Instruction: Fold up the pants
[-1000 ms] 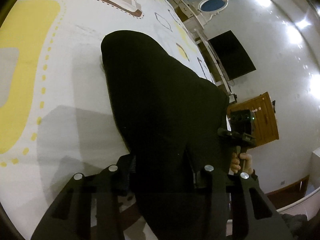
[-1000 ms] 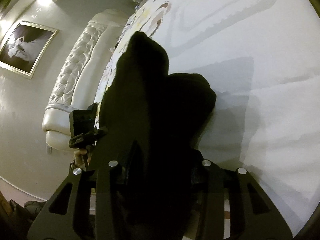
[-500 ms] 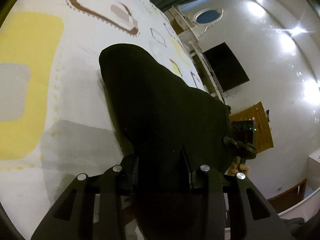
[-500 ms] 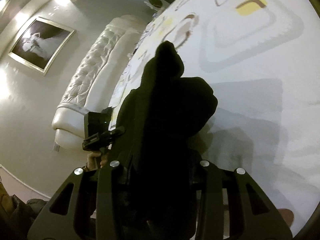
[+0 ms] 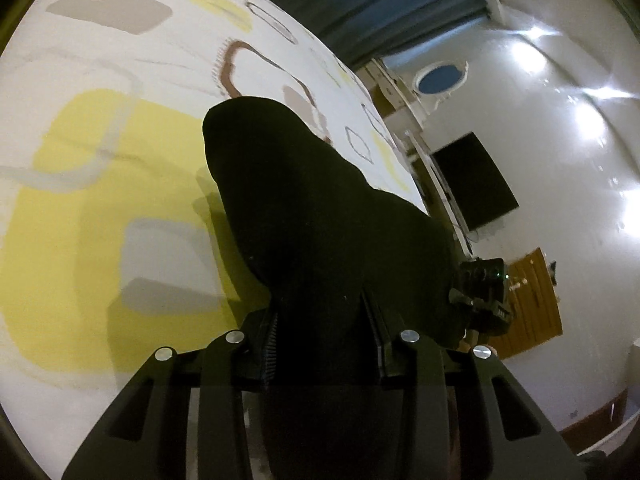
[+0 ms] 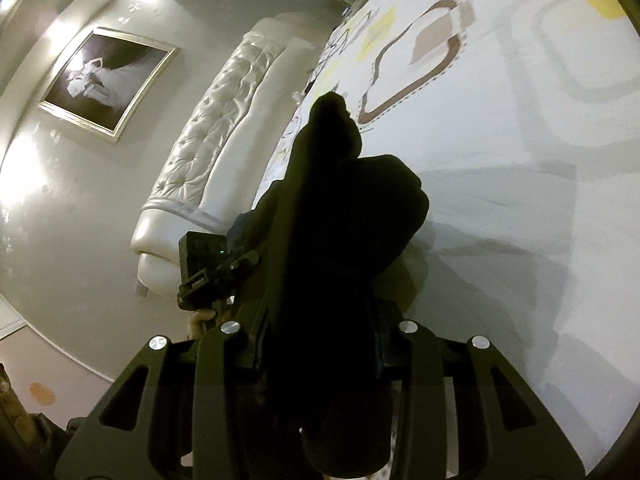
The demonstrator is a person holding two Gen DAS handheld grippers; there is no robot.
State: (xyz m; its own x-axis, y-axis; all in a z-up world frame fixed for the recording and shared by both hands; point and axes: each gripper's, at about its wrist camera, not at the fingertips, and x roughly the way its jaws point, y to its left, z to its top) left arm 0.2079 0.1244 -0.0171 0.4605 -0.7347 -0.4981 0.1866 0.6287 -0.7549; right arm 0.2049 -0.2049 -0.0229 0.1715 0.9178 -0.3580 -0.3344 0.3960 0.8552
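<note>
Black pants (image 5: 320, 216) held over patterned bed (image 5: 100, 184).
Left tongs (image 5: 320, 320) and right tongs (image 6: 320, 320) each pinch bunched pants fabric.

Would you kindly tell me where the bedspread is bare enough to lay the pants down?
Bare bedspread lies left of the black pants and right of them in the right wrist view. The middle, under the held pants, is crowded.
</note>
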